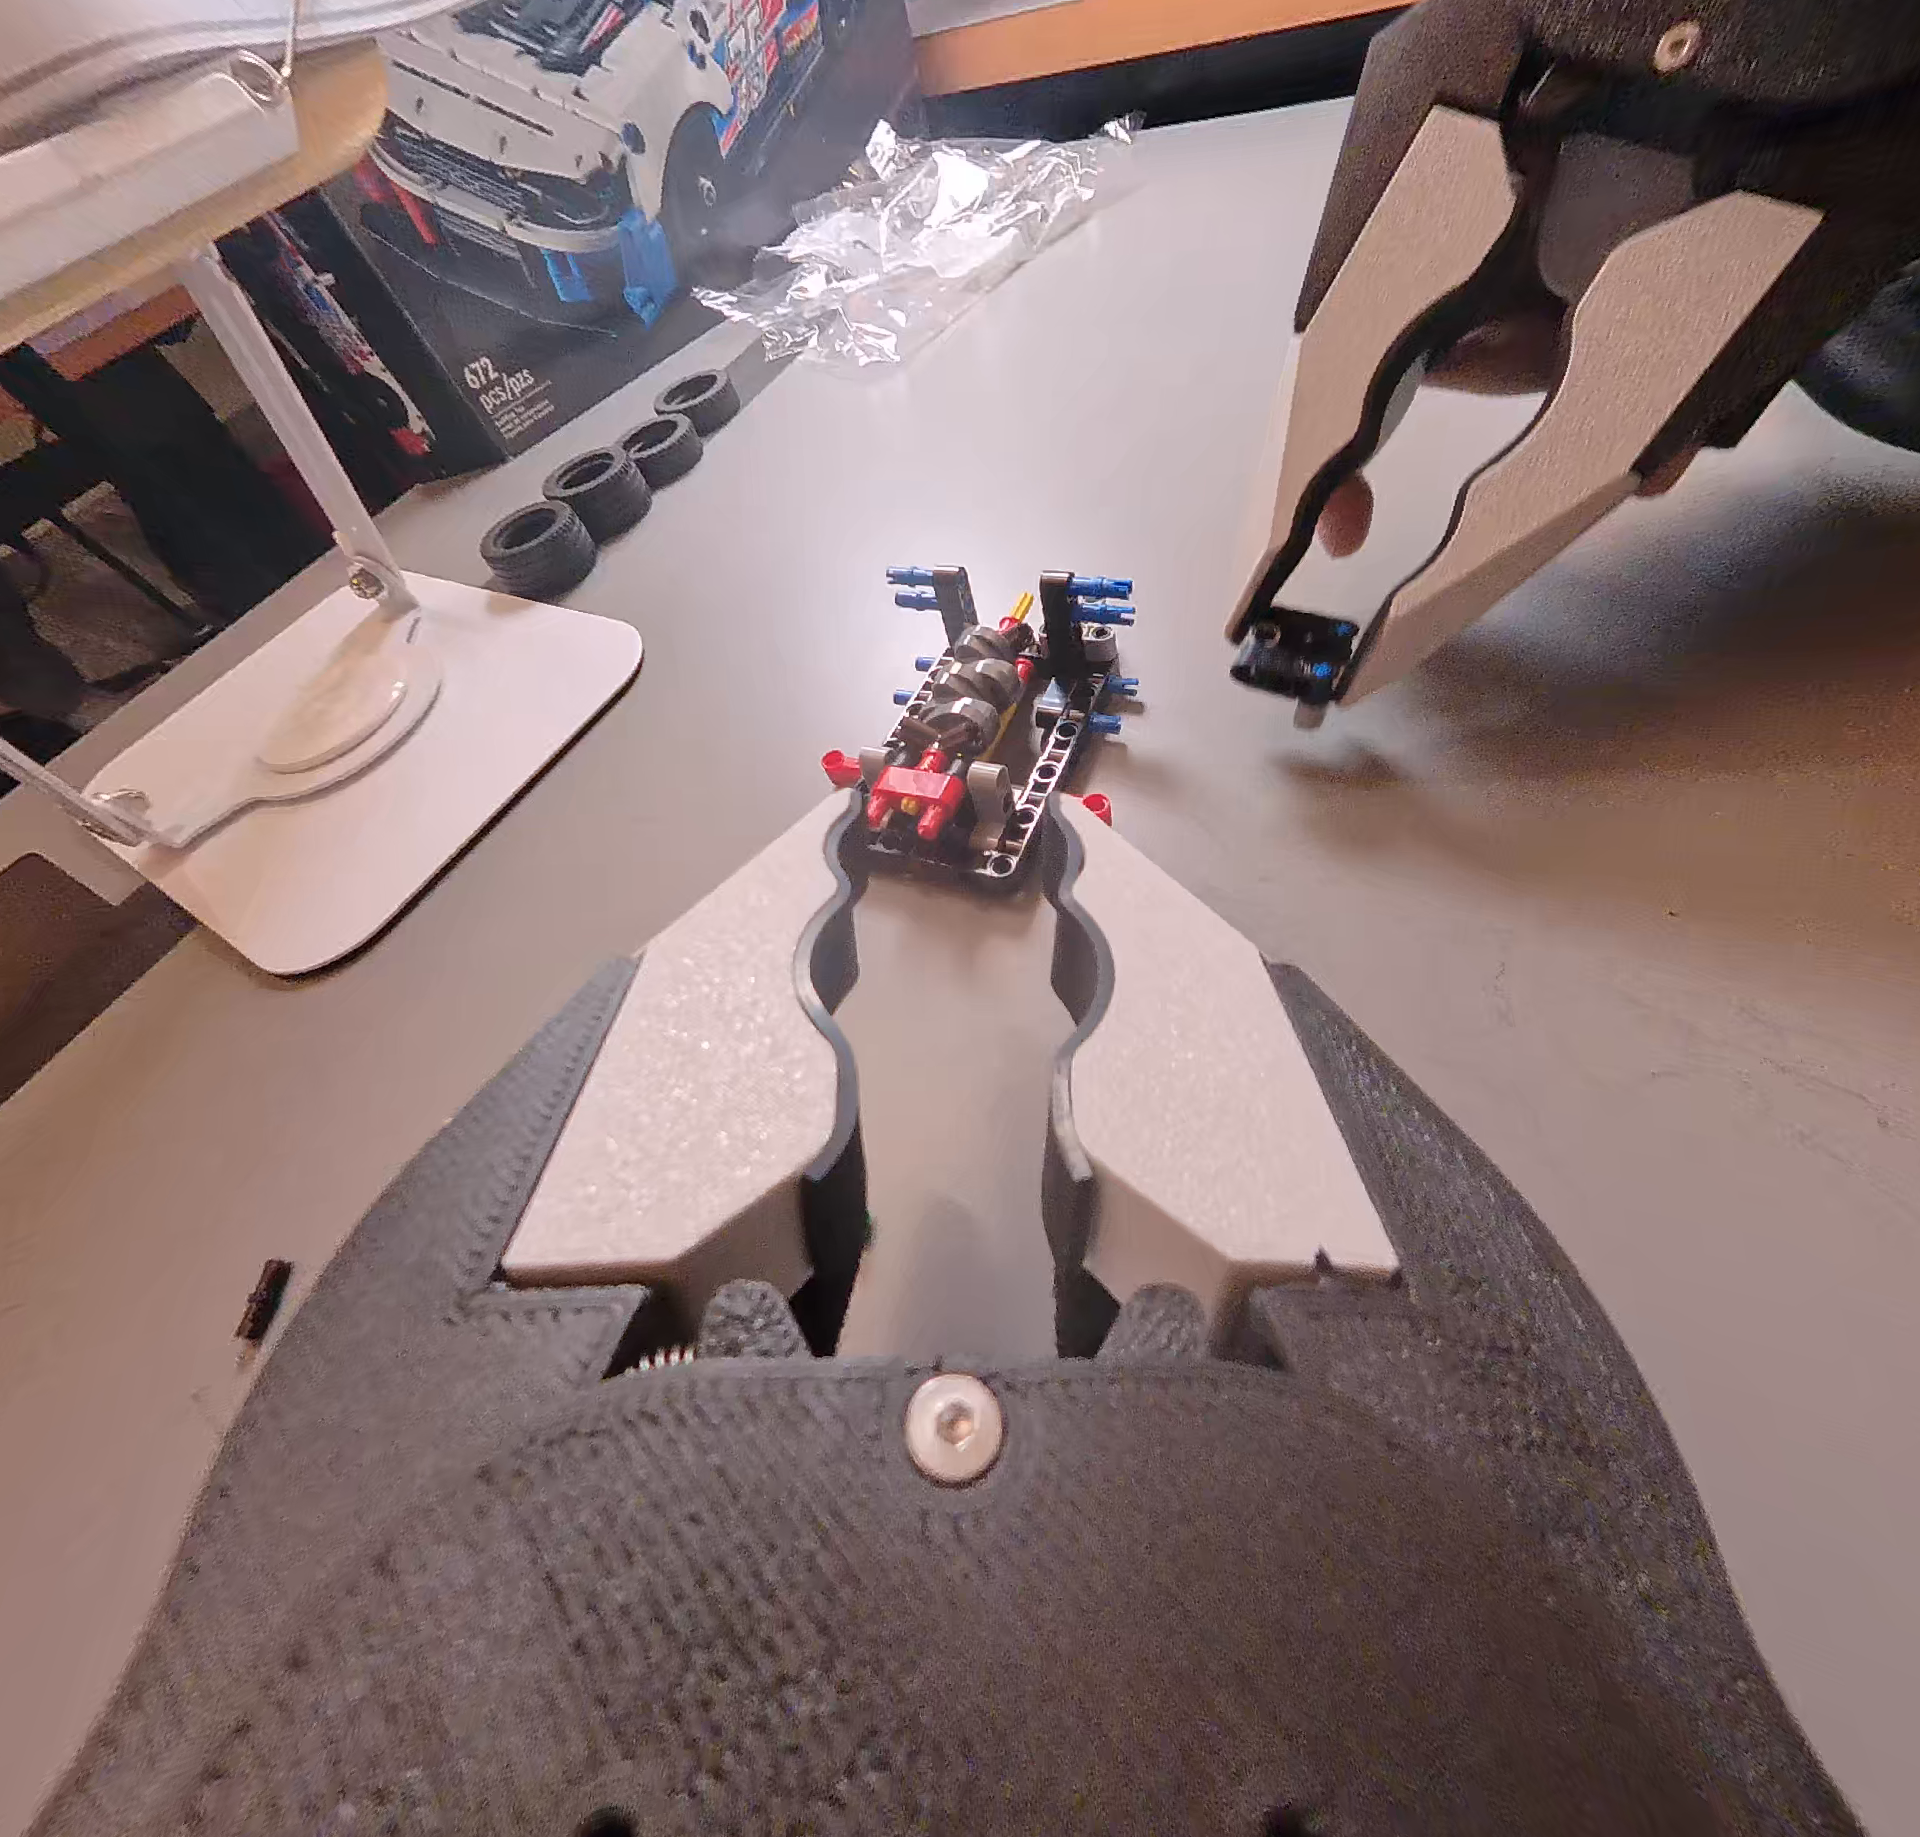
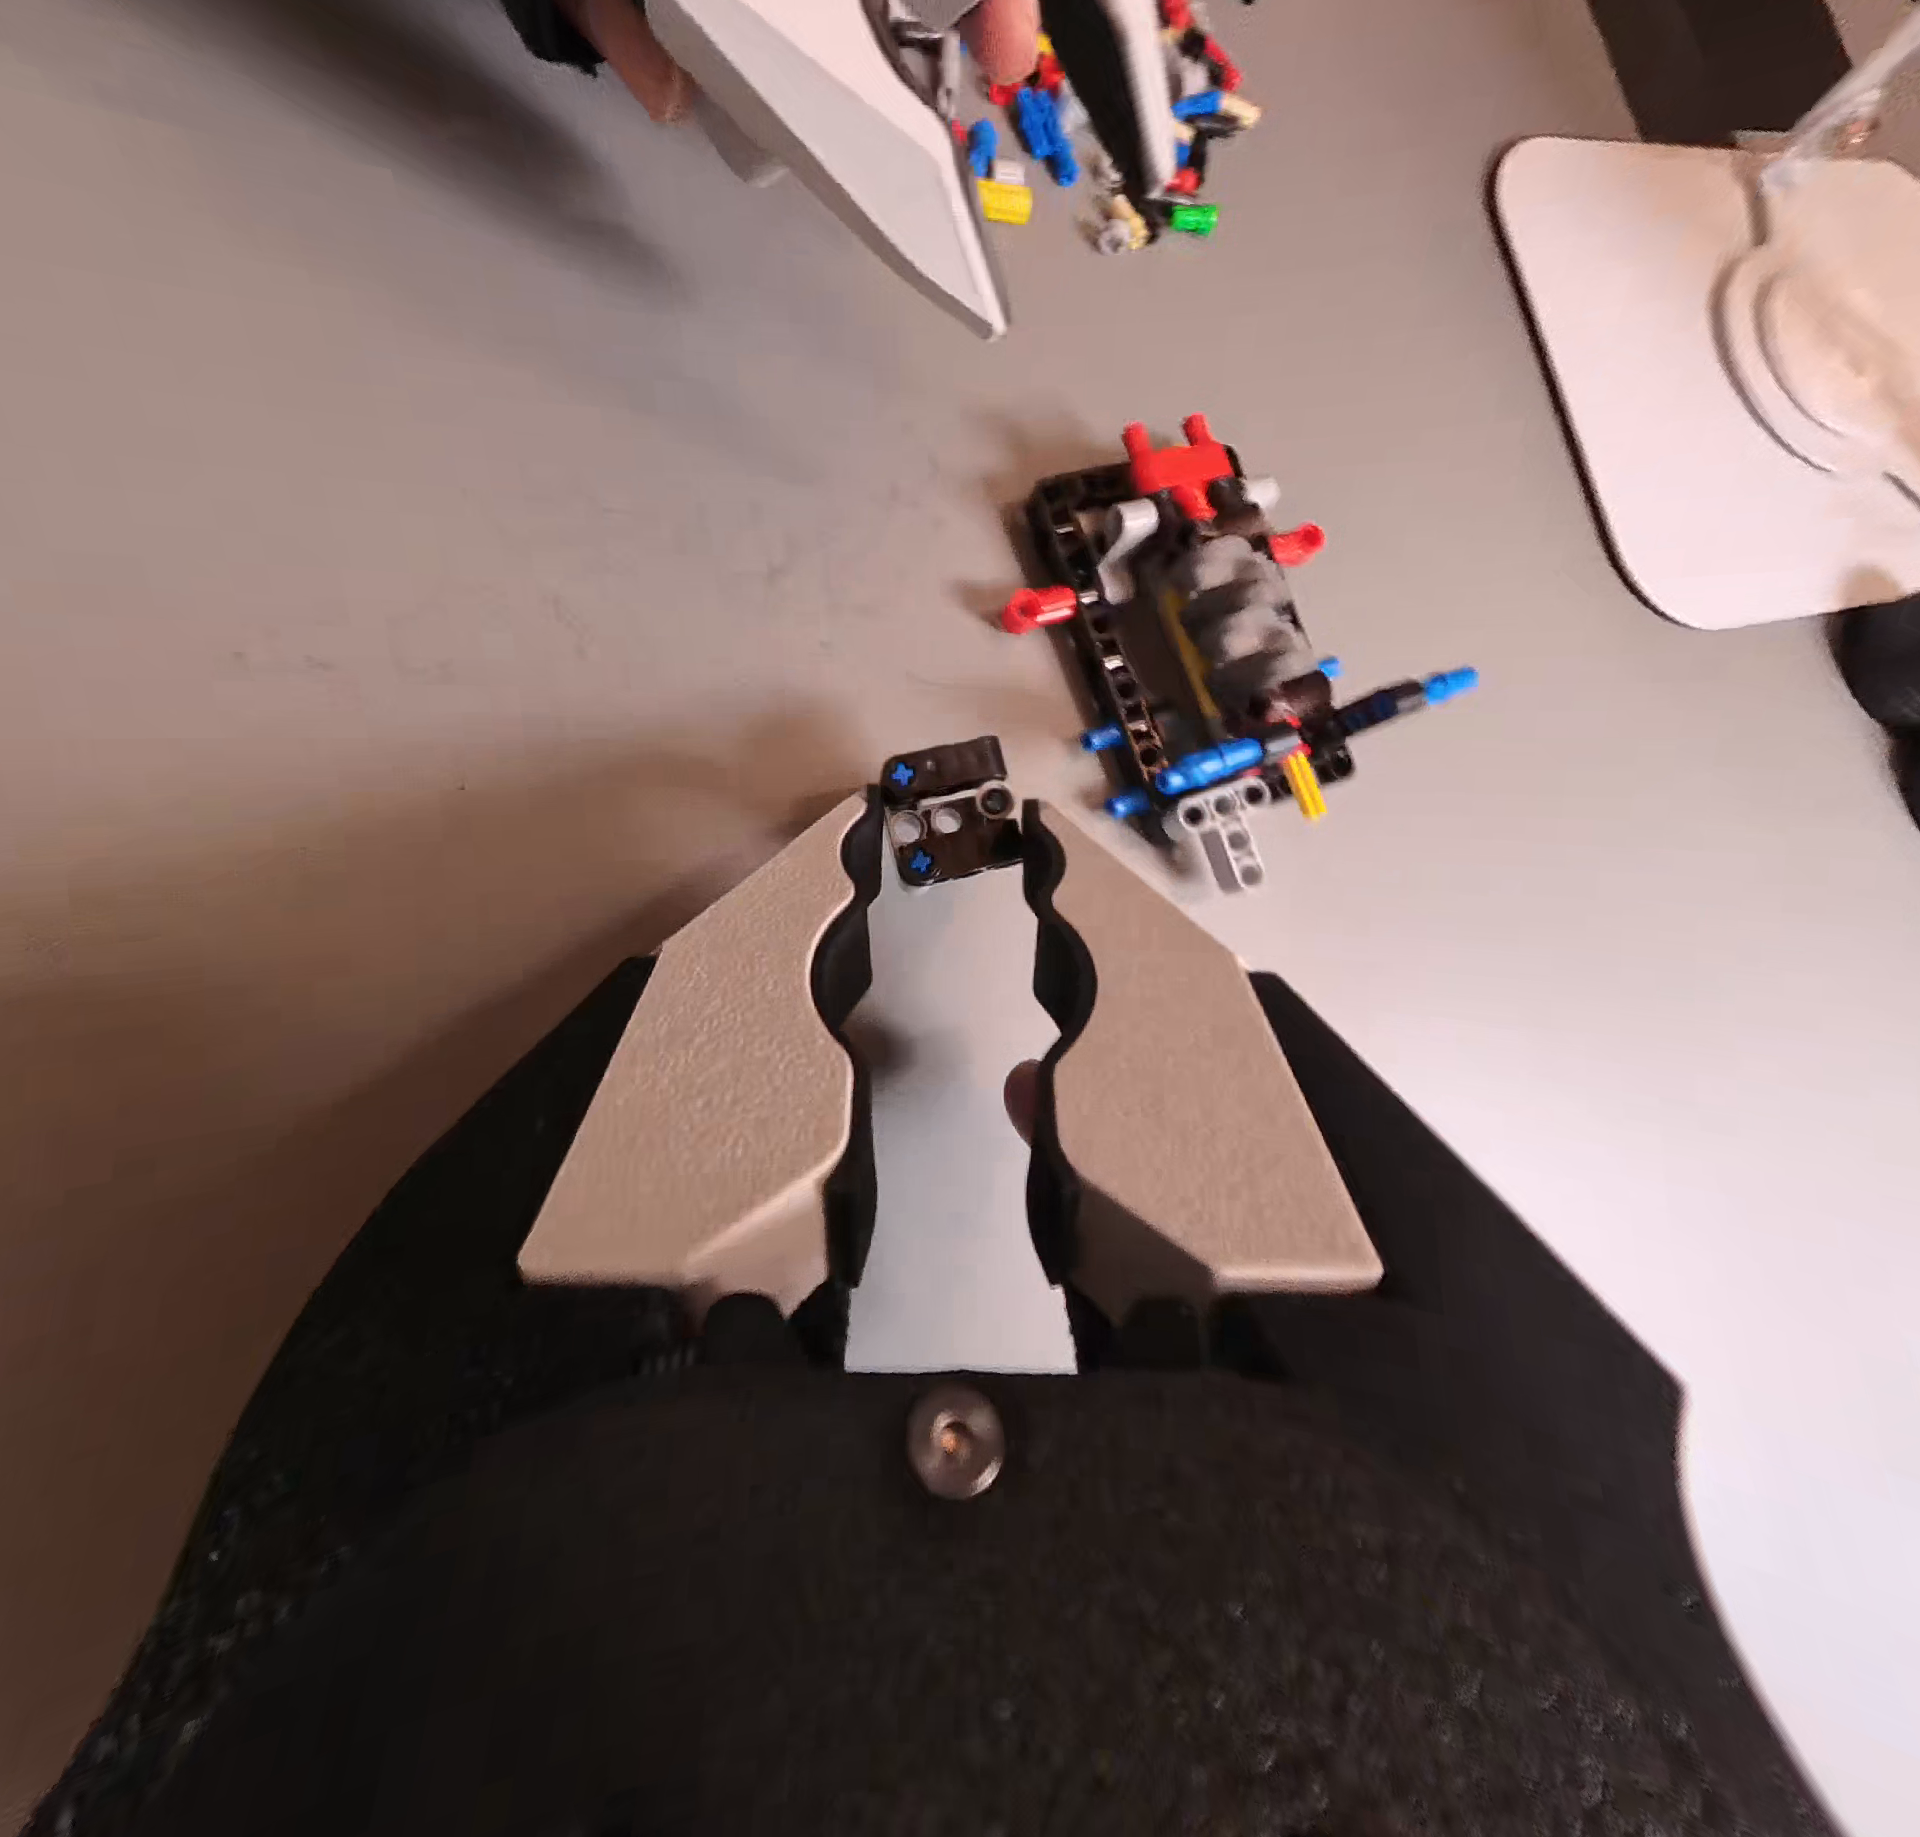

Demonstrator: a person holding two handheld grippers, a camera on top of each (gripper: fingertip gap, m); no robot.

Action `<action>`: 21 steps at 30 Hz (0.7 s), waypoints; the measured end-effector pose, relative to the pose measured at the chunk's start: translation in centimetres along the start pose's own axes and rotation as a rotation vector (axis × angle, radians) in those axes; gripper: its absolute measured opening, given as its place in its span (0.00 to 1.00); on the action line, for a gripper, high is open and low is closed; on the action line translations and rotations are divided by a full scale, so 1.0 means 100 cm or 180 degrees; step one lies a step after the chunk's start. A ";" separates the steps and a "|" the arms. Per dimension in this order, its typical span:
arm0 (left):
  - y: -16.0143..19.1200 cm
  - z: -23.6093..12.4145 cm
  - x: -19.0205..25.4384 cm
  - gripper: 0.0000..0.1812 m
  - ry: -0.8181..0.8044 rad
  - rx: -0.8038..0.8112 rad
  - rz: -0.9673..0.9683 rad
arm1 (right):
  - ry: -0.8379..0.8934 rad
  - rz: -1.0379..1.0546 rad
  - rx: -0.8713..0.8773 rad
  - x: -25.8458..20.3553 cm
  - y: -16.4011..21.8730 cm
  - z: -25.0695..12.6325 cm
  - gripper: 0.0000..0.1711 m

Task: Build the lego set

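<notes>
The right gripper (image 2: 951,831) is clamping a small black lego piece (image 2: 948,821) with blue pin ends between its fingertips, just above the grey worktop (image 2: 416,540). The partly built lego assembly (image 2: 1184,634) (black frame, grey cylindrical parts, red connector, blue pins, yellow axle) is lying flat on the worktop, ahead and to the right of that gripper and apart from the held piece. In the left wrist view, the left gripper (image 1: 961,831) is sitting with its jaws apart around the near end of the assembly (image 1: 997,727); whether the fingertips are touching the frame cannot be told. Beyond and left of this gripper, four black tyres (image 1: 613,483) are standing in a row beside a white stand base (image 1: 364,738). A pile of loose lego pieces (image 2: 1122,135) is lying far ahead of the right gripper.
</notes>
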State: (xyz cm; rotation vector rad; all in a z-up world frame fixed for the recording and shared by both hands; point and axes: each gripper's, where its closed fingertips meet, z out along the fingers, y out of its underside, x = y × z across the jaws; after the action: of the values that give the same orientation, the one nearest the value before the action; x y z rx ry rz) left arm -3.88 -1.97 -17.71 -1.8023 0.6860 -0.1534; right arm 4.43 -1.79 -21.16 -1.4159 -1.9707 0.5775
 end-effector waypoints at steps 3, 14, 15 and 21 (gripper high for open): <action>0.003 0.003 0.003 0.18 0.0076 -0.0049 -0.0044 | 0.0291 -0.0040 0.0179 0.014 0.001 -0.014 0.14; -0.058 -0.010 0.088 0.18 0.2355 0.0531 -0.2249 | 0.1106 -0.1518 0.1580 -0.018 -0.073 -0.043 0.14; -0.057 -0.010 0.088 0.16 0.2341 0.0513 -0.2247 | 0.1056 -0.1475 0.1624 -0.021 -0.073 -0.043 0.13; -0.051 -0.004 0.068 0.09 0.2078 0.0554 -0.2429 | 0.1400 -0.1581 0.1528 -0.010 -0.073 -0.039 0.12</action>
State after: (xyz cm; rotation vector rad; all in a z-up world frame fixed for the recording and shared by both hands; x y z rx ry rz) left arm 3.45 -4.88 -14.48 -1.7564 0.3635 -1.3095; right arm 2.52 -5.14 -13.76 -0.6536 -1.5979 0.4220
